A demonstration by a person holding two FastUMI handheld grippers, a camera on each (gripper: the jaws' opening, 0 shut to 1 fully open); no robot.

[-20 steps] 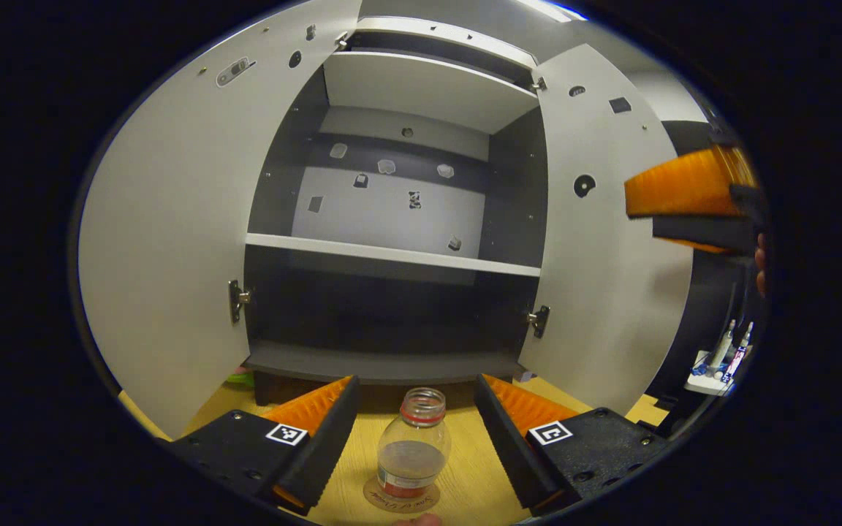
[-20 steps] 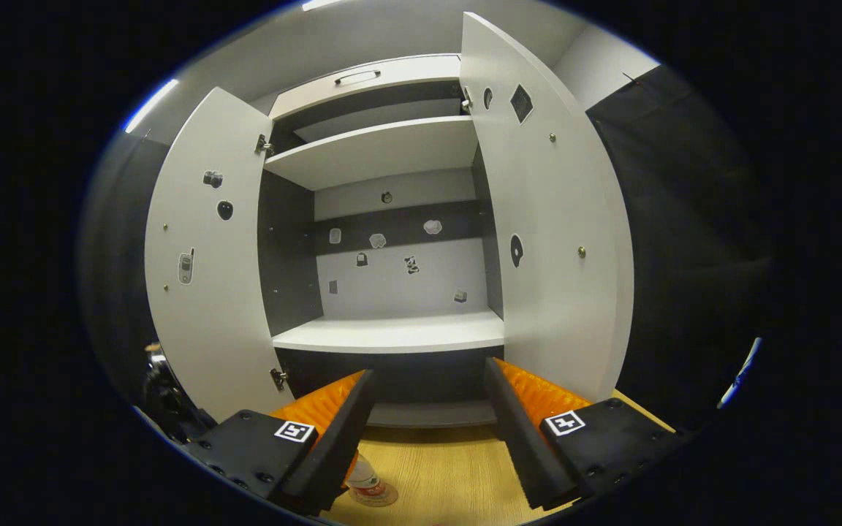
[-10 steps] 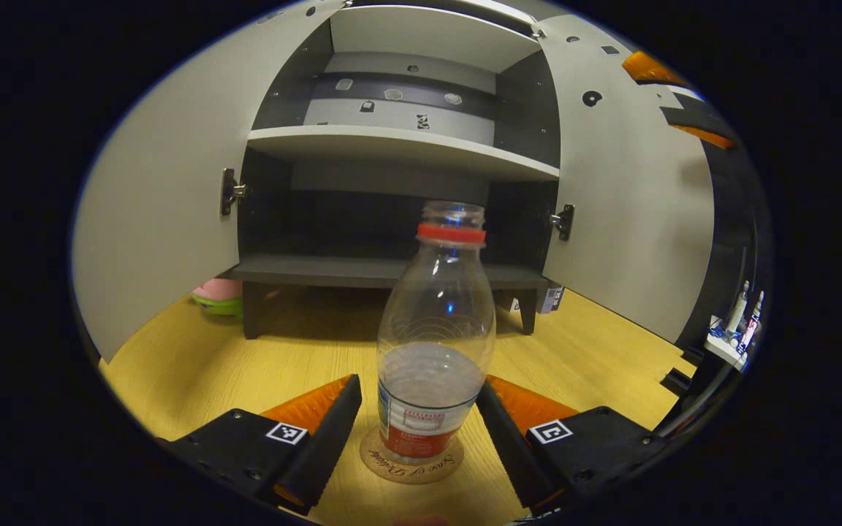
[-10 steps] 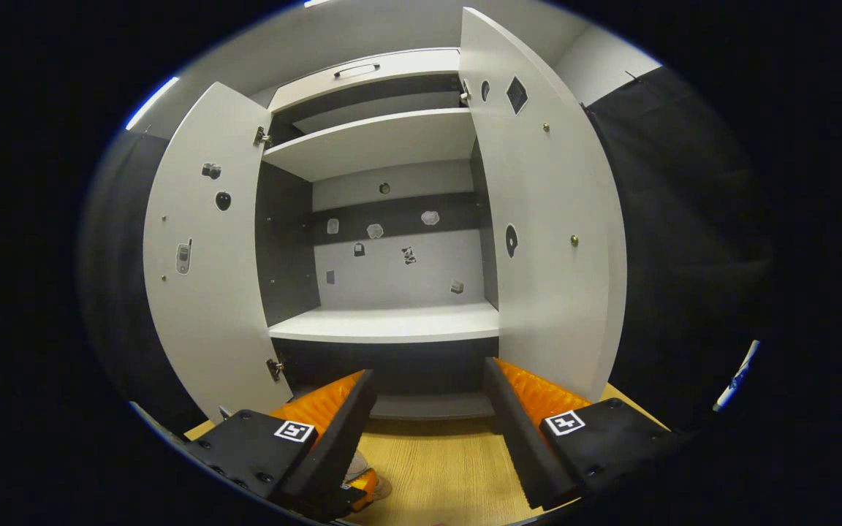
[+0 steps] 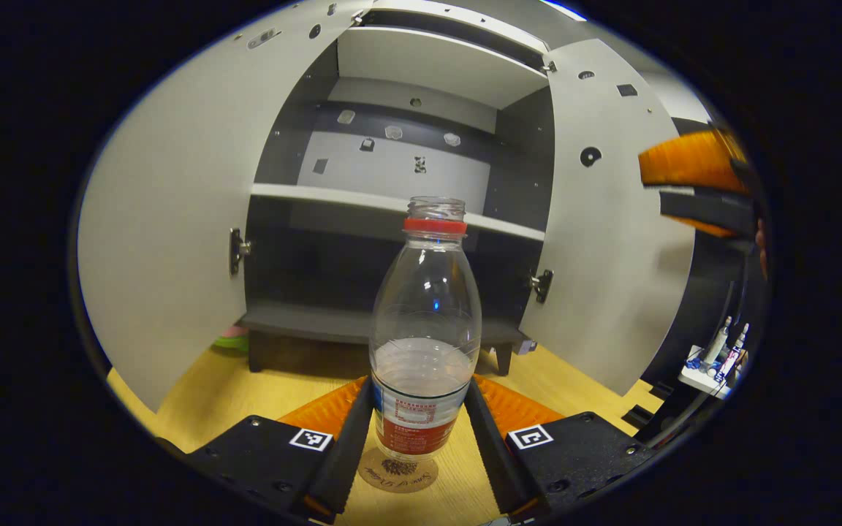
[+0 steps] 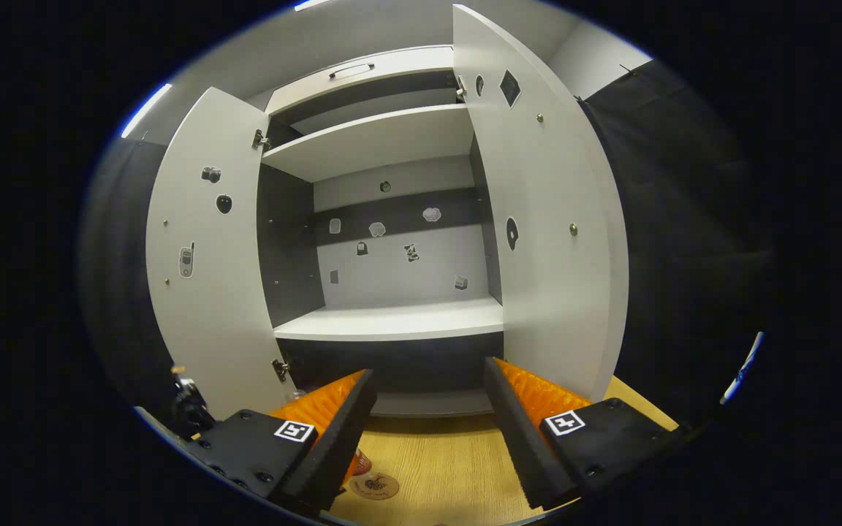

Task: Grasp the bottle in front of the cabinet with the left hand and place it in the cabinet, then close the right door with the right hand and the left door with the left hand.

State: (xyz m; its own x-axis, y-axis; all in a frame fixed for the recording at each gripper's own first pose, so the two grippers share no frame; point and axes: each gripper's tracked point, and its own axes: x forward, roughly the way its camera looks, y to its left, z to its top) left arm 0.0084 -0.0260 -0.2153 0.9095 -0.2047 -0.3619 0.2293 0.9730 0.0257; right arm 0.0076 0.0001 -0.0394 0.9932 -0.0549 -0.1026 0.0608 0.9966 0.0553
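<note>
A clear plastic bottle (image 5: 425,343) with a red neck ring, no cap and a red label stands upright between my left gripper's (image 5: 419,386) fingers, which press on its lower sides. Its base hangs just over a round coaster (image 5: 399,473). The grey cabinet is behind it with its left door (image 5: 172,219) and right door (image 5: 604,241) both swung open, and a shelf (image 5: 392,201) above a dark lower compartment (image 5: 362,277). My right gripper (image 6: 428,372) is open and holds nothing, facing the cabinet's middle shelf (image 6: 392,325). Its orange fingers (image 5: 691,157) show beside the right door's edge.
The cabinet stands on short legs on a wooden surface (image 5: 202,394). A pink and green object (image 5: 231,340) lies by the cabinet's left leg. Small items (image 5: 717,358) sit on a white ledge at the far right. In the right gripper view the coaster (image 6: 375,485) lies low left.
My left gripper came down around the bottle, shut on it and raised it a little off the coaster. The right gripper has barely moved.
</note>
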